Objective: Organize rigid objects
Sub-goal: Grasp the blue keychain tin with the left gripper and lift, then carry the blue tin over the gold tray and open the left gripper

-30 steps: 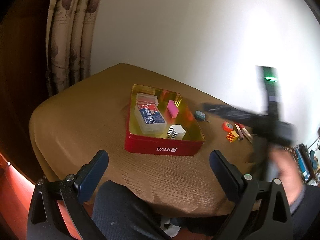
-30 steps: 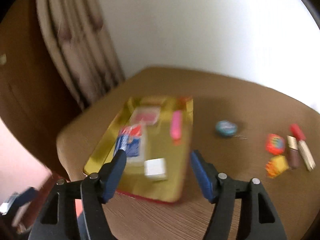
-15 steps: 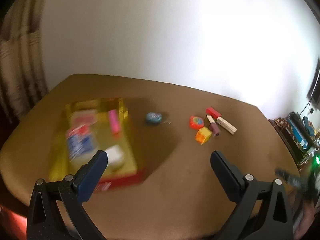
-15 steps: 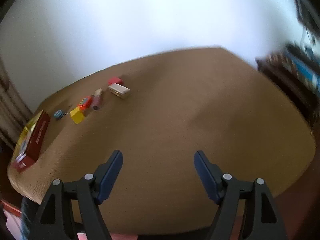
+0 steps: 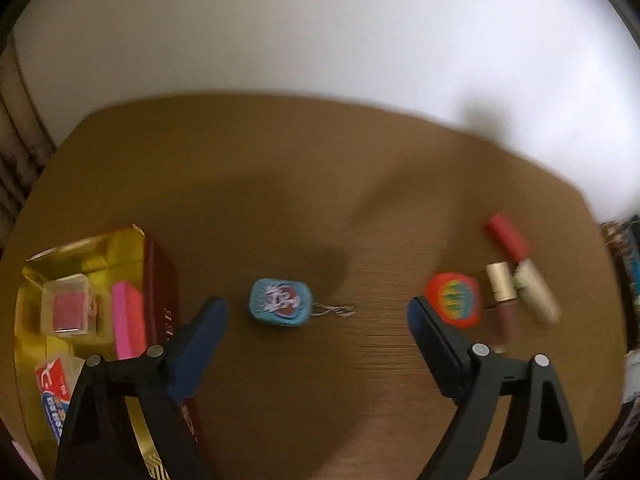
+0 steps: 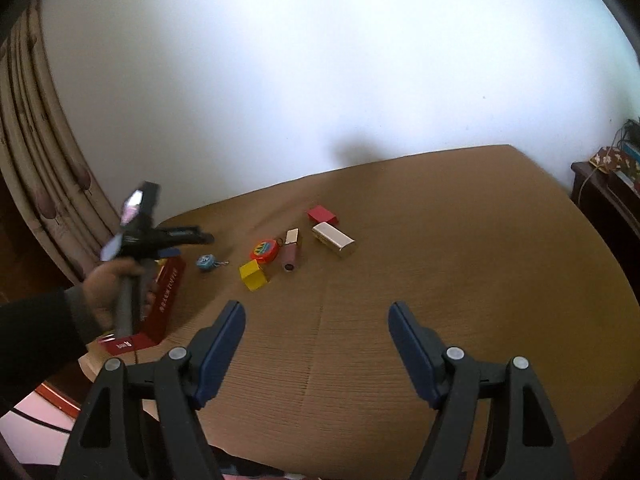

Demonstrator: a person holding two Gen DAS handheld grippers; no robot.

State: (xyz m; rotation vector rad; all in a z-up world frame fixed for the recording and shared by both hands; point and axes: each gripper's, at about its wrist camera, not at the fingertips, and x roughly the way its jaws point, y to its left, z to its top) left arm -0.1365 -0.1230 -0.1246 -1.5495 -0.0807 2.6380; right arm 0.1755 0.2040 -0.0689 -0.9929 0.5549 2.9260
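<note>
My left gripper [image 5: 316,308] is open, low over the brown table, with a small blue tin with a keychain [image 5: 280,307] lying between its fingers. A red tin box [image 5: 160,280] with a gold inside holds a pink eraser [image 5: 127,324], a clear case [image 5: 66,308] and a card box. An orange round toy [image 5: 454,300] and lipsticks [image 5: 506,300] lie at the right. My right gripper [image 6: 316,328] is open and empty over bare table. Ahead of it lie a yellow block [image 6: 253,275], the orange toy [image 6: 264,250], a lipstick [image 6: 290,254], a gold case [image 6: 334,239] and a red block [image 6: 323,215].
The left hand and its gripper [image 6: 136,240] show in the right wrist view over the red box [image 6: 168,292]. A curtain [image 6: 36,168] hangs at the left, a white wall behind. Dark furniture [image 6: 608,192] stands past the table's right edge.
My left gripper swung right from the red box and came down close over the blue tin. My right gripper swept right, away from the box, and now faces the loose items from farther off.
</note>
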